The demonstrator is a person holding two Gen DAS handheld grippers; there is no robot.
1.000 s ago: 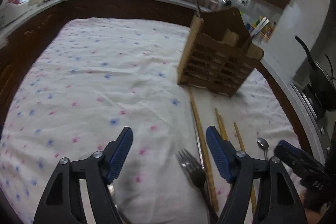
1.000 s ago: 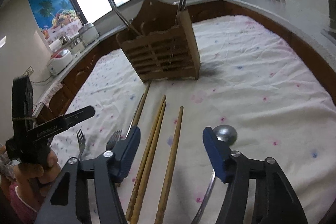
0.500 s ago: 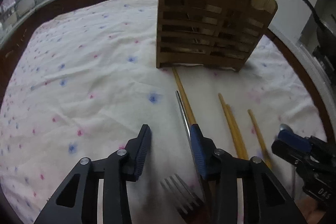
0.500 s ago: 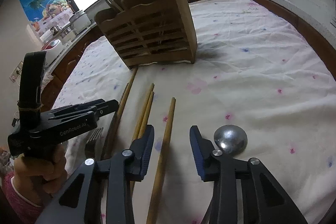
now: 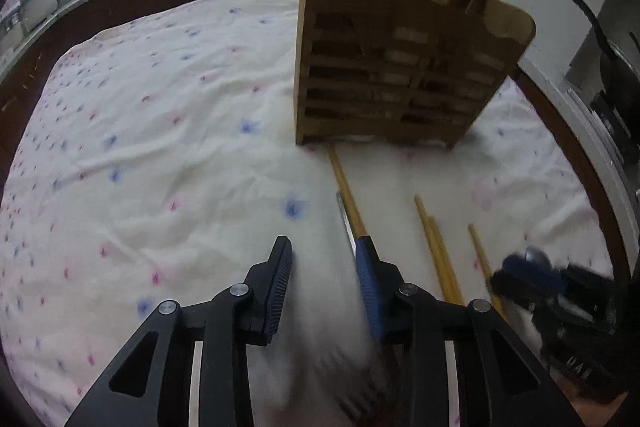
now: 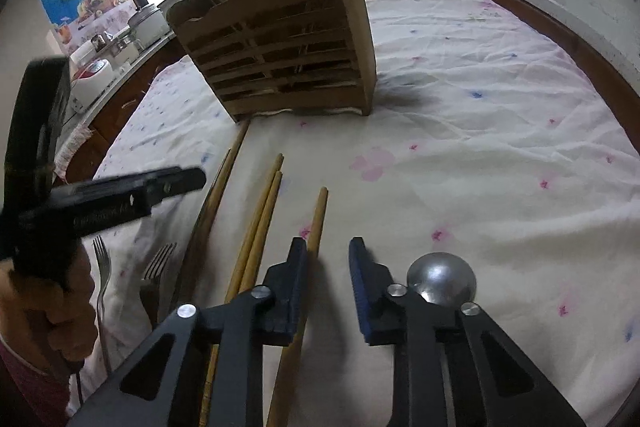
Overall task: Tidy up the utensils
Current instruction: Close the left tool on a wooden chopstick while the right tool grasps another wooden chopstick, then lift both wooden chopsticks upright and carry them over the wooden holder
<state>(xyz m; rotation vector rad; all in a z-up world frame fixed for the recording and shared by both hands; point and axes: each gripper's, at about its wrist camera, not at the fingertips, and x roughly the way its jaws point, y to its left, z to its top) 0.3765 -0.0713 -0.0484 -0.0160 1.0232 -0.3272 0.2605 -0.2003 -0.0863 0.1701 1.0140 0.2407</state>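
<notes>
**Both grippers low over the utensils on the cloth**

A white cloth with small pink and blue flowers (image 6: 480, 115) covers the whole table. On it stands a wooden slatted utensil holder (image 6: 288, 51), upright, with some metal utensils already standing in its compartments.

In front of the holder the loose utensils lie on the cloth. One long wooden chopstick (image 6: 224, 179) reaches almost to the foot of the holder. Beside it lies a pair of chopsticks (image 6: 264, 203) close together, then a single chopstick (image 6: 316, 227). Two forks (image 6: 160, 267) lie at the left side, and a metal spoon (image 6: 442, 277) at the right, bowl turned down.

The left gripper (image 5: 322, 267) has its jaws closing; only bare cloth is between them, and a thin metal handle (image 5: 345, 215) lies along its right finger. The right gripper (image 6: 328, 259) is also closing. The single chopstick passes under its left finger, and I cannot tell if the pads touch it.
</notes>
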